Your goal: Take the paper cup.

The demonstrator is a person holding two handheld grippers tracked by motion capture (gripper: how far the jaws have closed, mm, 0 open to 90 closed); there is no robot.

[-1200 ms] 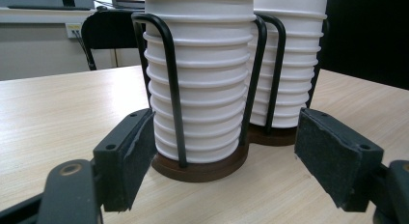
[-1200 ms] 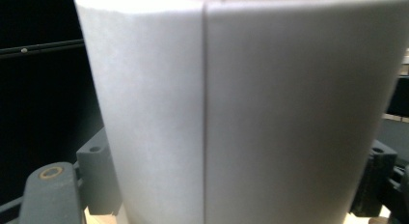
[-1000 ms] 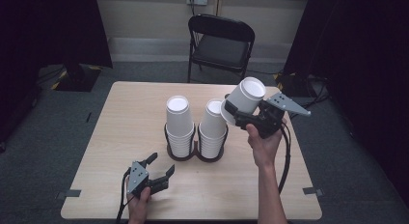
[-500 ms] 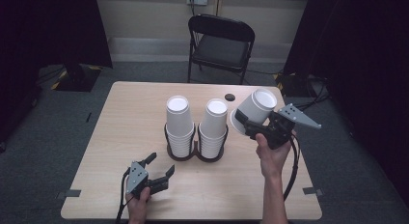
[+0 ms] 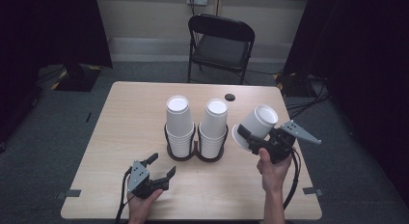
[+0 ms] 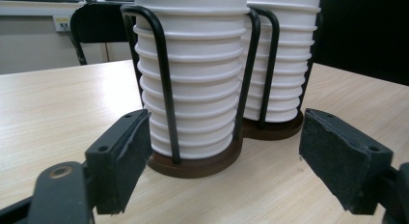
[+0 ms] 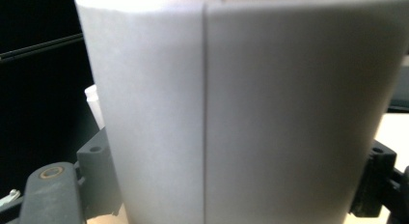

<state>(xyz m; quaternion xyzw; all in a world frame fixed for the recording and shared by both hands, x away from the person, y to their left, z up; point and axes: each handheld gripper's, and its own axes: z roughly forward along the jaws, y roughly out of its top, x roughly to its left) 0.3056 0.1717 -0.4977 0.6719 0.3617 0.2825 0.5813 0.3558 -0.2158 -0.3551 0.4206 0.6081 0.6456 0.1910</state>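
The right hand-held gripper (image 5: 251, 139) is clamped on a white cup (image 5: 255, 126), tilted with its closed base up and away from the person; the cup's wall sits between both jaws in the right gripper view. Just to its left stand two cup stacks (image 5: 197, 125) in a black wire holder (image 5: 195, 151). The left hand-held gripper (image 5: 161, 168) rests low over the surface (image 5: 120, 118), jaws spread wide and empty, with the holder just ahead of them.
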